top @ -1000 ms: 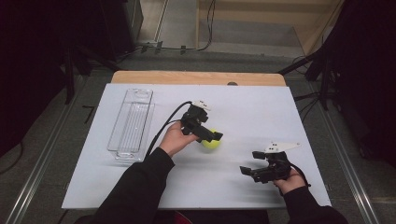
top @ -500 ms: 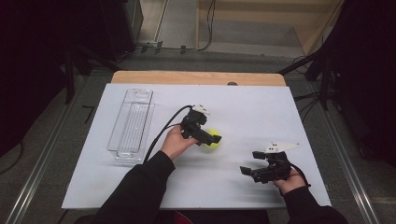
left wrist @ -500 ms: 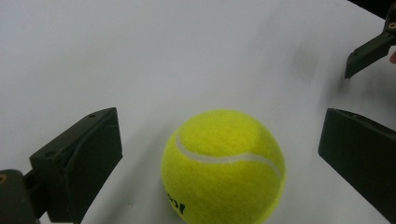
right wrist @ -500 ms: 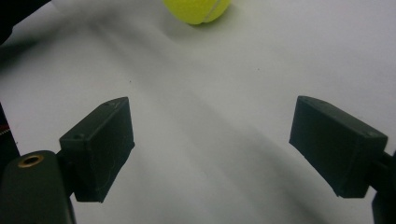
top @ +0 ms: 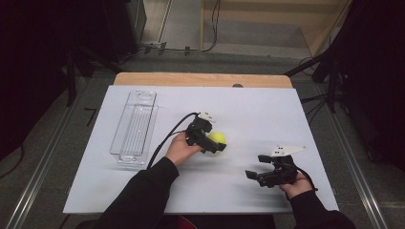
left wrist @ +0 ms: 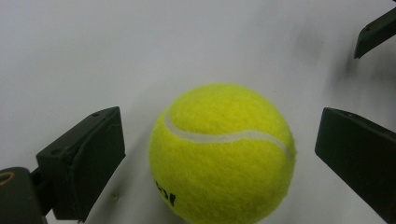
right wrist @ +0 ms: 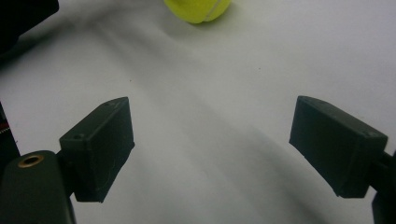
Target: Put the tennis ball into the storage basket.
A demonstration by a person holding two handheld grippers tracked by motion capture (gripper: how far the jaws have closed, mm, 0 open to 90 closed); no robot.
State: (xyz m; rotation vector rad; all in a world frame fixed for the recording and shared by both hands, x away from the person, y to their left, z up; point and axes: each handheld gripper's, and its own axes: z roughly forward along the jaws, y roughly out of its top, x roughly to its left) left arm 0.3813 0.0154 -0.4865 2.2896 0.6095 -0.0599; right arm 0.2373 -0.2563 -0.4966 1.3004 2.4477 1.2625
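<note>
A yellow-green tennis ball (top: 218, 138) rests on the white table top near its middle. My left gripper (top: 218, 142) reaches over it from the left, with one jaw on each side. In the left gripper view the ball (left wrist: 223, 154) sits between the two black jaws with a gap on both sides. The left gripper (left wrist: 219, 140) is open, and its jaws have just been closing in on the ball. My right gripper (top: 257, 167) rests low at the front right, open with nothing between its jaws. In the right gripper view (right wrist: 210, 140) the ball (right wrist: 198, 9) lies far ahead at the top edge.
A clear plastic tray (top: 133, 126) lies lengthwise at the left of the white sheet (top: 267, 109). A wooden table edge (top: 200, 78) runs along the far side. The left gripper's cable (top: 165, 140) loops back over the hand.
The left gripper has edged a little further around the ball, which now sits between its jaws. The right hand and gripper have not moved.
</note>
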